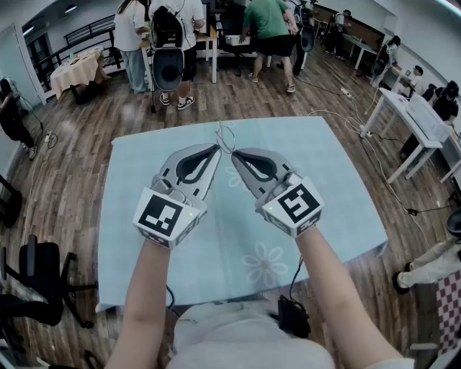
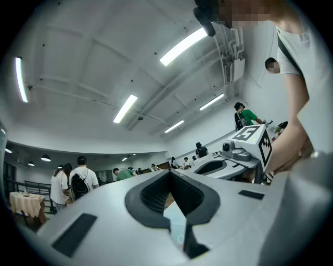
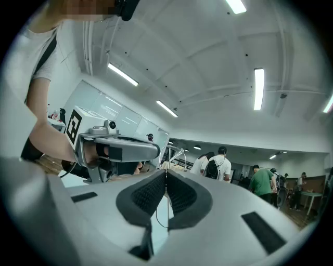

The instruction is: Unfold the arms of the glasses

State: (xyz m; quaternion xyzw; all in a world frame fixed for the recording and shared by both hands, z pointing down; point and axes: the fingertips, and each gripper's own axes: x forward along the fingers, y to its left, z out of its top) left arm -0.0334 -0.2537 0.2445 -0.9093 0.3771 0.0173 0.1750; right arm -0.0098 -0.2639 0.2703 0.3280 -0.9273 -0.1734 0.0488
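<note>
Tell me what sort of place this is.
Likely a large shared lab or workshop hall: a wooden floor with white work tables, several people standing busy at the far end, and long strip lights overhead.

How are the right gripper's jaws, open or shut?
Shut on the glasses: in its own view the right gripper has its pads together, with a thin wire pinched between them.

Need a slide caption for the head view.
Left gripper and right gripper meet tip to tip at thin wire glasses over a light-blue table.
</note>
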